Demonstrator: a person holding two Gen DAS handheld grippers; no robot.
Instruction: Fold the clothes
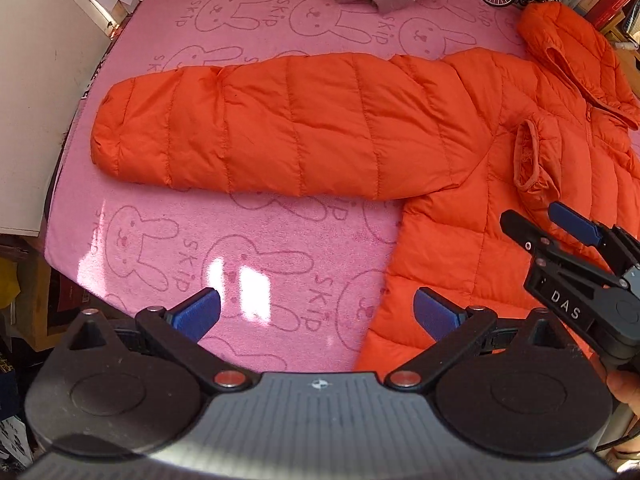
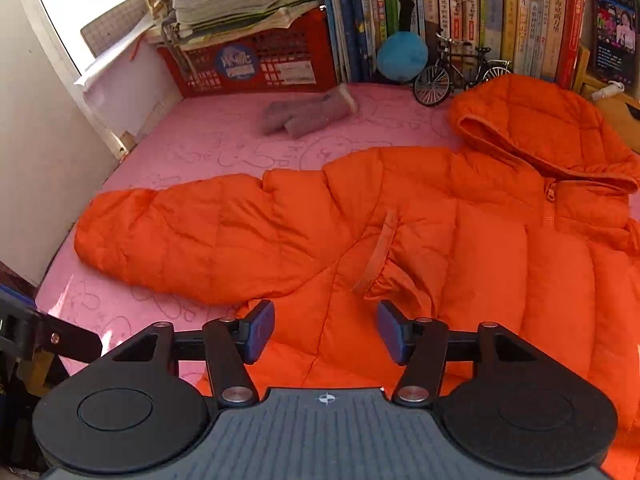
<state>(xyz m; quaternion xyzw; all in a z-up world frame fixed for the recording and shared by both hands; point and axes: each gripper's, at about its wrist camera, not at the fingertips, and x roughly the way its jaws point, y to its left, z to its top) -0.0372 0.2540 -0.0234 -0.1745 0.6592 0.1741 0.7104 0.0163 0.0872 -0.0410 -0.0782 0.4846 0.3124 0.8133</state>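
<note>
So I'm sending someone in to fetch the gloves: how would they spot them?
Start at the pink rabbit-print mat under the orange puffer jacket. Look behind the jacket's outstretched sleeve, before the red crate: the gloves lie there, the only fuzzy, greyish-mauve thing.

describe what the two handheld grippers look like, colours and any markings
Both the left gripper and right gripper are black plastic with blue fingertip pads, silver pivot screws, round discs either side of a ribbed grey centre plate. Seen from the left wrist view, the right gripper's side carries white letters "DAS".
</note>
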